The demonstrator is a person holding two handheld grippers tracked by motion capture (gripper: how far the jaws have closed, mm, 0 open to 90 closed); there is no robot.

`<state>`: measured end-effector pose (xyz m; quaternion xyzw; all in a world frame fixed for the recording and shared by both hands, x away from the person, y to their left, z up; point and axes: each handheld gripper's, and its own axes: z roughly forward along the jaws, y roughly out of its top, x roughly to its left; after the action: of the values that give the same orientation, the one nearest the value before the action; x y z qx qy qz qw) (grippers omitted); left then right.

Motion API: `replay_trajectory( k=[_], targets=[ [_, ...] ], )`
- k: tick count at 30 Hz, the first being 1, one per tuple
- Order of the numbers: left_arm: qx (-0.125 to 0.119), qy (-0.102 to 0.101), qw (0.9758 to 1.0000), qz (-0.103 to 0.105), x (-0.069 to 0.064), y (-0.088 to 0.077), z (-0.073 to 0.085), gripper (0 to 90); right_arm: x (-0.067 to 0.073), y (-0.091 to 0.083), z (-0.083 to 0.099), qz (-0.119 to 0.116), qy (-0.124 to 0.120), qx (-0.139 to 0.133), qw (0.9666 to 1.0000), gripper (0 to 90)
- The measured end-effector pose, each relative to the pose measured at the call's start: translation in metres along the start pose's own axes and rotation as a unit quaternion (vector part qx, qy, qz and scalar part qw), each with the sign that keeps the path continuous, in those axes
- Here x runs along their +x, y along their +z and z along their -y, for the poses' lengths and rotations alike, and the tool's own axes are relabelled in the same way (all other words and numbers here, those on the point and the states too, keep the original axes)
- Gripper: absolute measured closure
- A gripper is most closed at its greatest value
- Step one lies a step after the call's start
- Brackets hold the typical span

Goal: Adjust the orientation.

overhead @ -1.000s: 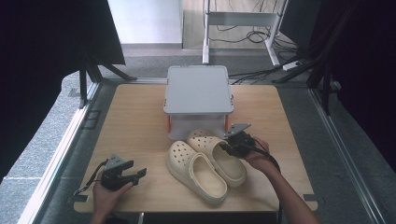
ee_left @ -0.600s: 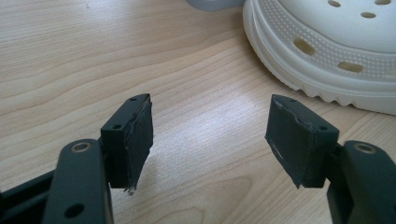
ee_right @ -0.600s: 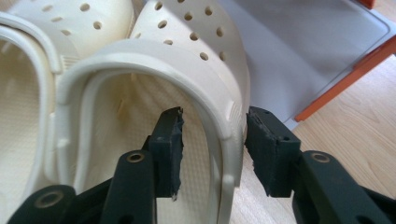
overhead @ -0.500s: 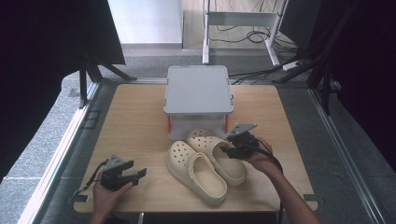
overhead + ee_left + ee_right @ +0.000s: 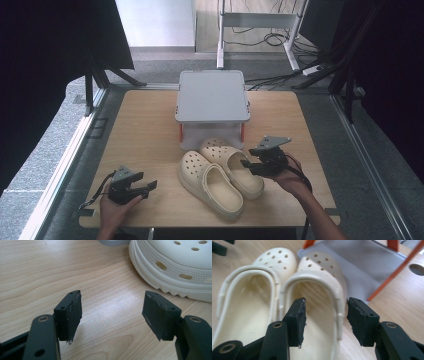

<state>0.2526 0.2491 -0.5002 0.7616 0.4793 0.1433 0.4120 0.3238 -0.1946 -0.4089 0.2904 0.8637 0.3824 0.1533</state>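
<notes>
Right tongs point(image 5: 248, 164): you've just been opening them; jaws released, straddling the side wall of the right cream perforated foam clog point(image 5: 234, 166), pads clear.
Left tongs point(image 5: 148, 187): released, empty, beside the left cream clog point(image 5: 210, 184).
Clogs' long axis: toes toward the grey lidded box point(image 5: 212, 107) on the wooden counter point(image 5: 140, 130).
Nearer hand: your right.

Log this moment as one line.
right gripper: open, jaws just opened, straddling right clog rim | left gripper: open, empty | clogs side by side
</notes>
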Motion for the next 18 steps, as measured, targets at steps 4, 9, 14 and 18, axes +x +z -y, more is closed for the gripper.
replay_trajectory(
  k=[4, 9, 14, 18],
  targets=[
    [0.000, 0.000, 1.0000, -0.001, 0.000, 0.000, 0.000, 32.5, 0.006, 0.004, -0.002, -0.009, -0.003, 0.004, 0.9999, 48.5],
    [0.000, 0.000, 1.0000, -0.001, 0.000, -0.001, 0.000, 32.6, 0.012, 0.010, -0.005, -0.017, -0.001, 0.012, 0.9998, 48.4],
    [-0.001, -0.001, 1.0000, -0.001, 0.000, -0.001, 0.000, 32.6, 0.017, 0.016, -0.007, -0.020, 0.004, 0.030, 0.9994, 48.5],
    [0.000, 0.000, 1.0000, 0.000, 0.000, 0.000, 0.000, 32.5, 0.021, 0.021, -0.009, -0.028, 0.006, 0.044, 0.9986, 48.5]
  ],
)
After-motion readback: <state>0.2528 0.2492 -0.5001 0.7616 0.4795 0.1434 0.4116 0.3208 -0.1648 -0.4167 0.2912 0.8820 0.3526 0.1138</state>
